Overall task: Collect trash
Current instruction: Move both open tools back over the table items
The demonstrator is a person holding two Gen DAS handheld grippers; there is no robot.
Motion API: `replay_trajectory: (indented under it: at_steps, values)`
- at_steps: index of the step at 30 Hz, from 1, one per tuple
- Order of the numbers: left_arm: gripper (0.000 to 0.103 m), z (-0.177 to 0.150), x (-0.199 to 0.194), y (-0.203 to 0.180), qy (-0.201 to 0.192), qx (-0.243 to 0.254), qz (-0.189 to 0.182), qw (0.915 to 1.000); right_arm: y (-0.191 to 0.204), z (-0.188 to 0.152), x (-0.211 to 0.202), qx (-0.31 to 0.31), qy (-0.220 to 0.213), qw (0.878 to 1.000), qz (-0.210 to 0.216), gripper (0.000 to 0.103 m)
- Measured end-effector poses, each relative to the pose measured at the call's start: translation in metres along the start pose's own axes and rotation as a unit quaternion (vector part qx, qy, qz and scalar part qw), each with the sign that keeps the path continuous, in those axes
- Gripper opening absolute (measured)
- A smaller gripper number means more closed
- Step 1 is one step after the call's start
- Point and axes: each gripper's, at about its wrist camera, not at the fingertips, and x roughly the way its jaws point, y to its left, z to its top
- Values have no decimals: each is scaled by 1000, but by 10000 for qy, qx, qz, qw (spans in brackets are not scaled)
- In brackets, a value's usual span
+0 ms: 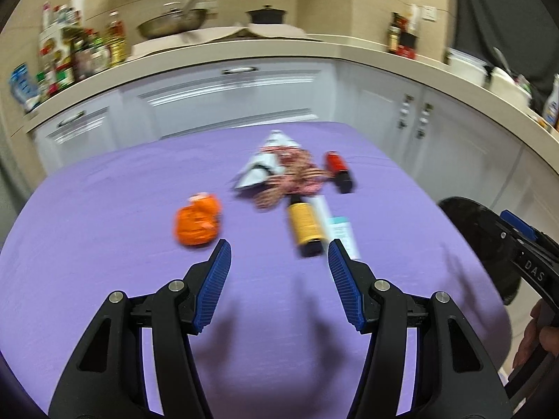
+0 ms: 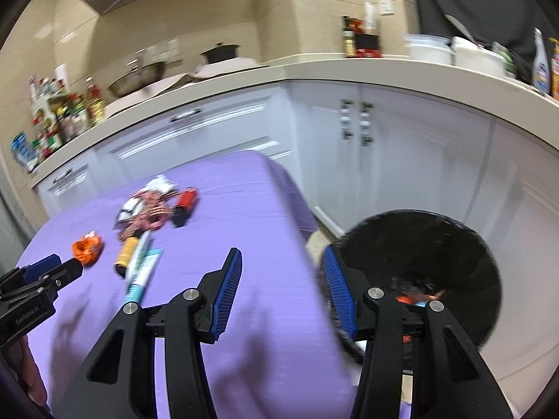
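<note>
Both claws, left (image 1: 279, 272) and right (image 2: 281, 282), hang half-open and empty over the purple counter (image 1: 104, 209); next, closing on the orange wrapper (image 1: 197, 221) for the black bin (image 2: 436, 244).

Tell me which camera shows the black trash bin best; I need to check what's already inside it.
The right wrist view: the black bin beside the table shows its open mouth, with orange scraps at the bottom. The left wrist view catches only its edge, partly behind the right gripper.
</note>
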Motion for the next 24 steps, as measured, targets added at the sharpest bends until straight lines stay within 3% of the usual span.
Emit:
replay_trajectory:
  at_steps: [13,24]
  values:
    - [56,-14,-9,79,22,-523,508,9973,84,-6,24,-653,310,9960,517,49]
    - [56,-26,-8,125,109,-913,681,9934,118,-23,37,-1040,760,9900,579,49]
